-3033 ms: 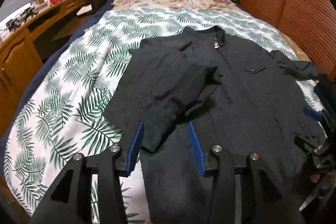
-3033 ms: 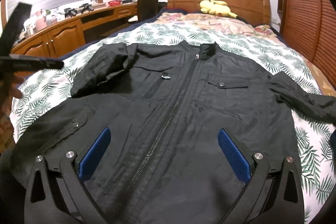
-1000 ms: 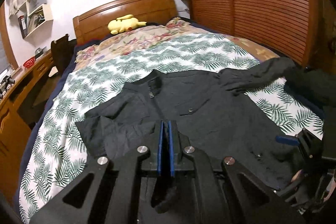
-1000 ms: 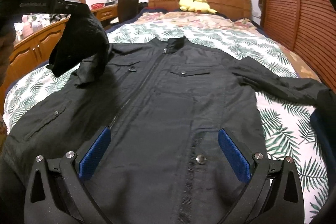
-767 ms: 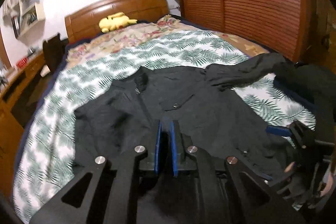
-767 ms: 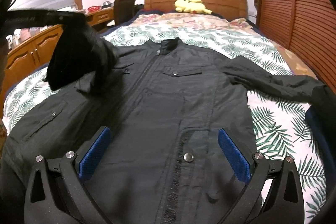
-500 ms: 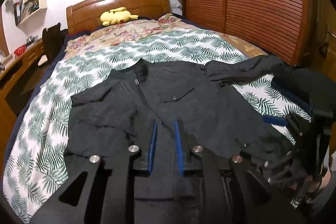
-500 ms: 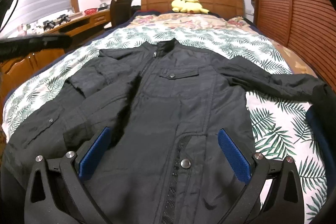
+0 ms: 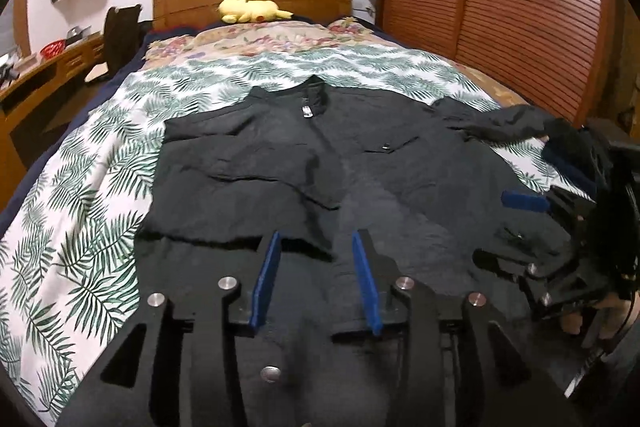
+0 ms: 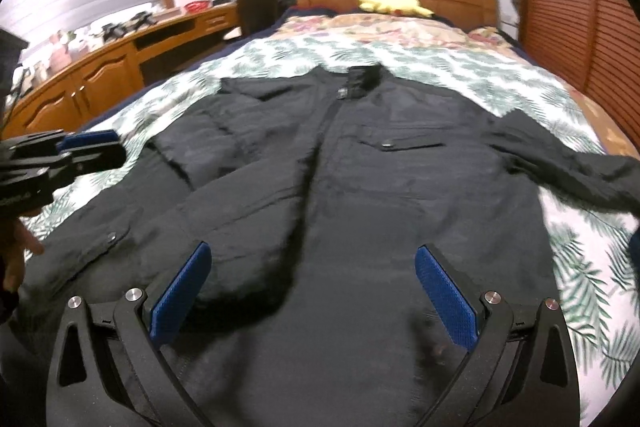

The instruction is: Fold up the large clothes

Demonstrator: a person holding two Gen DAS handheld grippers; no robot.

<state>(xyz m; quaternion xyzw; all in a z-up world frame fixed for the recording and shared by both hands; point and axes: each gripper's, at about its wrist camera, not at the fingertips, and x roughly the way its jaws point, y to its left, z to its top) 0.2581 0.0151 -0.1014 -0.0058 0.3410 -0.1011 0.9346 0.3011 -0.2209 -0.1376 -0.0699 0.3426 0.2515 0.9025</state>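
Presently your left gripper [image 9: 316,277], jaws just parted and empty, has dropped the near sleeve [image 9: 248,163] across the black zip-front jacket [image 10: 360,187]; your right gripper [image 10: 316,291], jaws wide and empty, must take the far sleeve [image 10: 576,167].

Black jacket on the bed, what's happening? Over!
Left gripper just opened, fingers empty. Right gripper wide open, empty. Black zip-up jacket flat on bed, one sleeve folded in, other sleeve still out. Nothing blocking.
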